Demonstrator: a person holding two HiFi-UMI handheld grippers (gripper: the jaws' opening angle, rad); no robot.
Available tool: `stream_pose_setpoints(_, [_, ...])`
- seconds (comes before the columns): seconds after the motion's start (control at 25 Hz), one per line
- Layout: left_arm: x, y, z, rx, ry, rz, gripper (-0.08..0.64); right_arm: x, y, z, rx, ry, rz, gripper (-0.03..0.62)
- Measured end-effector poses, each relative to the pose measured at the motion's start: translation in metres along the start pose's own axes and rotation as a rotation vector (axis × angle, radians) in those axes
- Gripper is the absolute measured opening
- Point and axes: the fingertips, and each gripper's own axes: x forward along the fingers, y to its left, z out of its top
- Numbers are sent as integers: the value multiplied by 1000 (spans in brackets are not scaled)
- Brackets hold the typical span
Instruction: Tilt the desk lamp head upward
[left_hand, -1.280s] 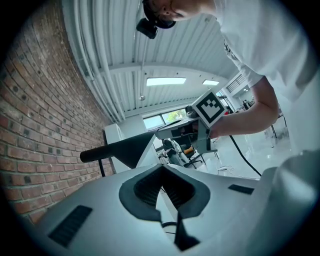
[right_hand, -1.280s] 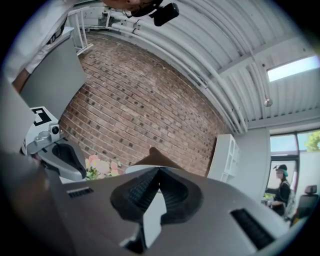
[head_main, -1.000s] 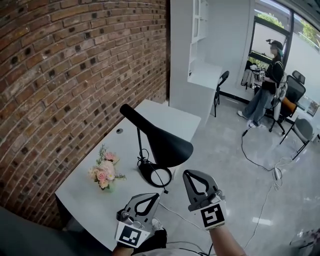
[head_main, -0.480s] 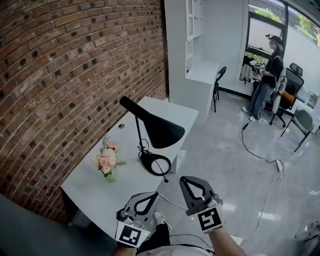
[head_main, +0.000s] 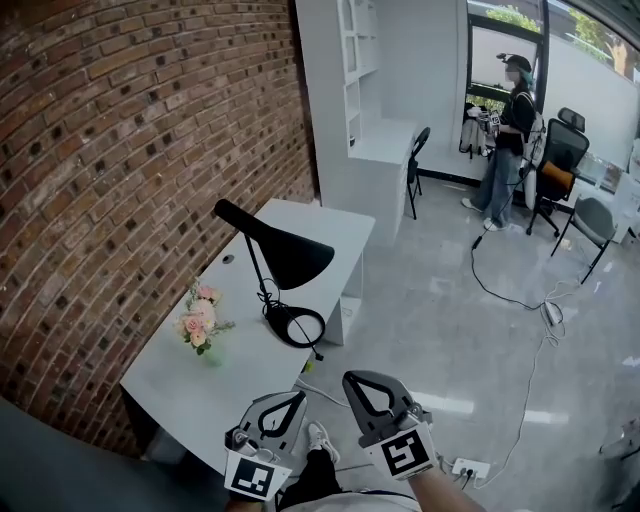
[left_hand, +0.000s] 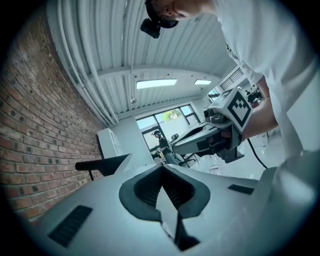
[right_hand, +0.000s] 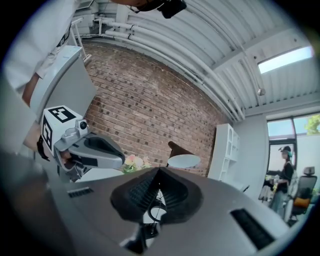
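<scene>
Near end of the tabletop (head_main: 215, 385) lies bare; flowers (head_main: 197, 320) stand left of the lamp (head_main: 295, 262), brick wall (head_main: 130, 150) close behind.

no words, labels or numbers can be read anywhere.

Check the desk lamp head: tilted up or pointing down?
Pointing down: in the head view the lamp head turns its wide mouth toward the desk, with its narrow end higher.

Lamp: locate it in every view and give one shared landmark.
Head view: lamp centre-left, on the desk.
Left gripper view: lamp at left, above the jaws.
Right gripper view: lamp at centre, just above the jaws.
Shared landmark: brick wall.
</scene>
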Motion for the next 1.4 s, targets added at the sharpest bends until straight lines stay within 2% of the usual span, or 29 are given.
stream_pose_setpoints(0.16, [0,2,8,-33,-5,43,8,-12,-2,5,-9,-36,-9,17])
stream_pose_setpoints(0.28, [5,0,-2,-74,-11,85,8,-14,-7,3,-8,-63,-38,17])
stream_pose_setpoints(0.56, [30,19,-28,-144,-24,118,8,21,-13,-8,-3,-47,0,17])
stream_pose_setpoints(0.72, [45,42,-41,-138,-11,119,8,52,-27,-9,21,-71,5,17])
stream_pose_setpoints(0.92, [60,66,-55,-174,-8,128,8,79,-38,-11,42,-78,10,15])
stream_pose_setpoints(1.16, [66,81,-61,-143,-5,117,8,98,-41,-12,23,-69,21,15])
stream_pose_setpoints(1.4, [60,81,-70,-167,6,122,8,101,-33,-18,26,-56,27,15])
